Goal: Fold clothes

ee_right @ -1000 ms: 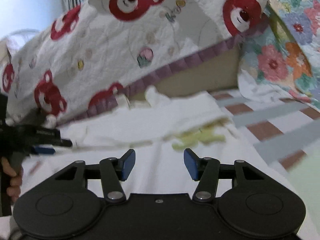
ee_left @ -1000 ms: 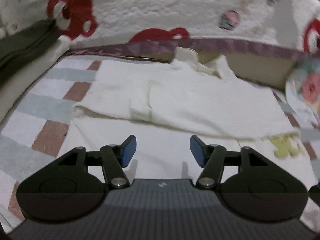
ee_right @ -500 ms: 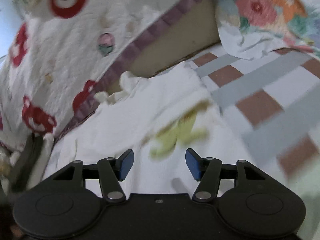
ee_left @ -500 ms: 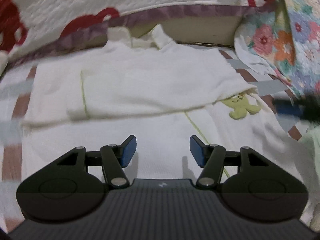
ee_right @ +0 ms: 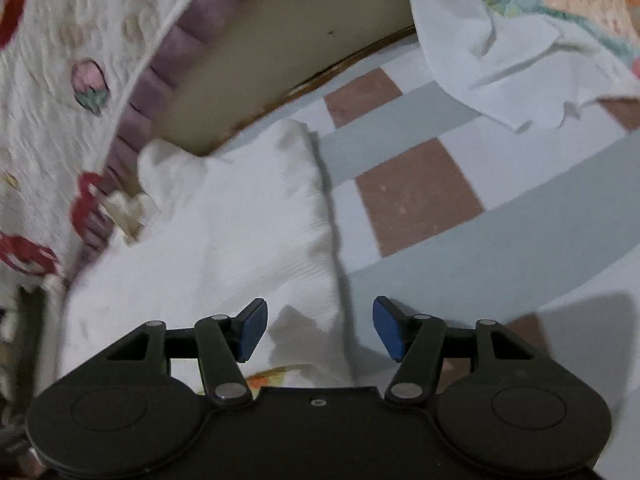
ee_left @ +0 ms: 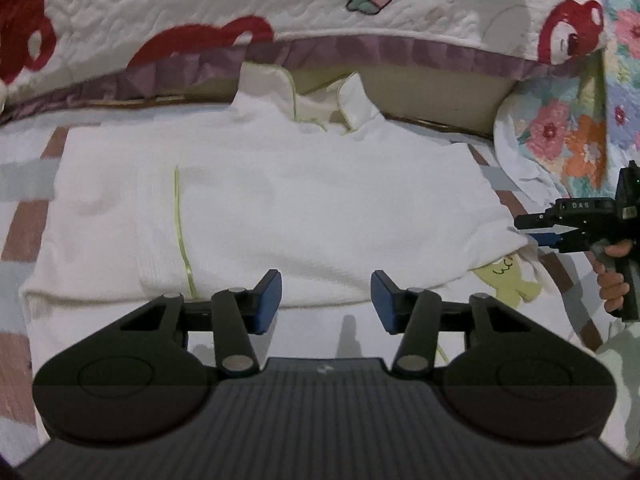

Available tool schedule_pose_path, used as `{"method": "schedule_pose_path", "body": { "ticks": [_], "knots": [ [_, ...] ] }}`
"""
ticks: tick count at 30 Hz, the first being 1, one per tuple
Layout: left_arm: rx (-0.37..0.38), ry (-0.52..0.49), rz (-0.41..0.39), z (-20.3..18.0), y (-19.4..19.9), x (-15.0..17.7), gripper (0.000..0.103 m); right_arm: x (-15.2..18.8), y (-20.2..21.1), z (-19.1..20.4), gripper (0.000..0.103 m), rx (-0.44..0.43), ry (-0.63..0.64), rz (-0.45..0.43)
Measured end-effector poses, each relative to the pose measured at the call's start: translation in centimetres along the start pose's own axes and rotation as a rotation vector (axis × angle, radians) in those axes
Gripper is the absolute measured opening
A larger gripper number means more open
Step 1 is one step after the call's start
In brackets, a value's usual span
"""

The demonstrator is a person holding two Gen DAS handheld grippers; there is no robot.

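A: Left wrist view: white garment (ee_left: 280, 200) flat on checked sheet (ee_left: 24, 220), 1 sleeve folded across.

B: Left gripper (ee_left: 326, 300) narrowing, empty; right gripper (ee_right: 318, 328) spread, empty, at the side edge. Further folds remain.

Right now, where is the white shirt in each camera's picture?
Left wrist view: white shirt spreads across the middle, collar at the top.
Right wrist view: white shirt fills the lower left, its edge running down the centre.
Shared landmark: purple quilt trim behind it.
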State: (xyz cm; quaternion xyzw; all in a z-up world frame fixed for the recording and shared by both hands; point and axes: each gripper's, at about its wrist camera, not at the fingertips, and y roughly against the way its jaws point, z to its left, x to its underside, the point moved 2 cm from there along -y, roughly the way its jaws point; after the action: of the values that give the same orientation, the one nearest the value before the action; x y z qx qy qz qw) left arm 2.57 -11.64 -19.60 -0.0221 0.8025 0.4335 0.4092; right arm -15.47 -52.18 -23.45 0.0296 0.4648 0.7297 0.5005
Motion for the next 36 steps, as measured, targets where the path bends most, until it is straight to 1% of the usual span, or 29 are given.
{"method": "schedule_pose_path", "body": {
  "ticks": [2,3,4,5,6,8,10,13,14,16,17,18,21,22,23,25,26,27,28,30,33,34,35,36],
  "knots": [
    [0.018,0.019,-0.016,0.2,0.1,-0.2,0.048,0.5,-0.3,0.1,0.064,-0.060,-0.023,0.003],
    [0.025,0.030,-0.024,0.3,0.2,-0.3,0.048,0.7,-0.5,0.2,0.061,-0.082,-0.031,0.002],
    [0.032,0.040,-0.032,0.4,0.3,-0.4,0.048,0.8,-0.7,0.3,0.035,-0.097,-0.033,0.000],
    [0.033,0.046,-0.039,0.5,0.4,-0.5,0.048,0.7,-0.8,0.6,0.013,-0.081,-0.008,-0.011],
    [0.031,0.047,-0.043,0.6,0.5,-0.6,0.048,0.6,-0.8,1.0,0.012,-0.071,0.017,-0.023],
    [0.026,0.043,-0.048,0.9,0.8,-0.6,0.048,0.4,-0.4,2.7,0.011,-0.098,0.060,-0.054],
    [0.016,0.042,-0.054,1.4,1.2,-0.5,0.048,0.0,0.2,4.9,0.011,-0.142,0.089,-0.067],
    [-0.006,0.045,-0.074,2.4,1.8,-0.8,0.048,-0.8,0.9,9.7,0.011,-0.212,0.165,-0.082],
    [-0.026,0.040,-0.092,2.8,2.2,-1.0,0.048,-1.0,1.0,11.5,0.011,-0.241,0.180,-0.081],
    [-0.138,-0.017,-0.136,3.1,3.0,-1.7,0.048,-1.3,0.7,15.4,0.011,-0.298,0.214,-0.056],
    [-0.181,-0.044,-0.152,3.3,3.4,-2.1,0.048,-1.4,0.5,17.3,0.011,-0.319,0.231,-0.040],
    [-0.185,-0.030,-0.166,3.8,4.0,-2.6,0.048,-1.2,0.1,19.5,0.011,-0.326,0.247,-0.018],
    [-0.084,0.161,-0.225,7.2,6.4,-3.7,0.048,-1.0,-1.3,26.4,0.011,-0.342,0.346,0.047],
    [-0.065,0.205,-0.244,8.3,7.3,-3.9,0.048,-0.7,-2.0,28.7,0.011,-0.355,0.375,0.070],
    [-0.061,0.233,-0.260,9.3,8.0,-4.0,0.048,-0.3,-2.9,30.7,0.011,-0.364,0.400,0.094],
    [-0.092,0.235,-0.293,10.9,9.6,-3.6,0.048,0.7,-4.9,34.3,0.011,-0.369,0.434,0.138],
    [-0.106,0.210,-0.318,11.5,10.4,-3.2,0.049,1.3,-6.0,35.9,0.011,-0.367,0.449,0.156],
    [-0.114,0.190,-0.327,12.0,10.9,-2.6,0.050,2.0,-7.1,37.3,0.011,-0.367,0.461,0.171],
    [-0.119,0.181,-0.322,12.4,11.2,-2.1,0.052,2.8,-8.3,38.6,0.011,-0.365,0.474,0.184],
    [-0.129,0.178,-0.304,13.3,11.7,-1.0,0.052,4.5,-11.2,40.6,0.010,-0.334,0.517,0.205],
    [-0.122,0.222,-0.268,14.5,11.6,0.9,0.052,7.3,-15.7,42.2,0.011,-0.245,0.559,0.252],
    [-0.119,0.233,-0.256,14.8,11.4,1.4,0.052,8.1,-16.9,42.0,0.016,-0.235,0.548,0.282],
    [-0.113,0.241,-0.241,15.1,11.1,1.8,0.052,8.7,-17.9,41.8,0.017,-0.228,0.536,0.304],
    [-0.104,0.244,-0.230,15.2,10.8,2.0,0.052,8.9,-17.7,41.3,0.021,-0.236,0.516,0.289]
  ]
}}
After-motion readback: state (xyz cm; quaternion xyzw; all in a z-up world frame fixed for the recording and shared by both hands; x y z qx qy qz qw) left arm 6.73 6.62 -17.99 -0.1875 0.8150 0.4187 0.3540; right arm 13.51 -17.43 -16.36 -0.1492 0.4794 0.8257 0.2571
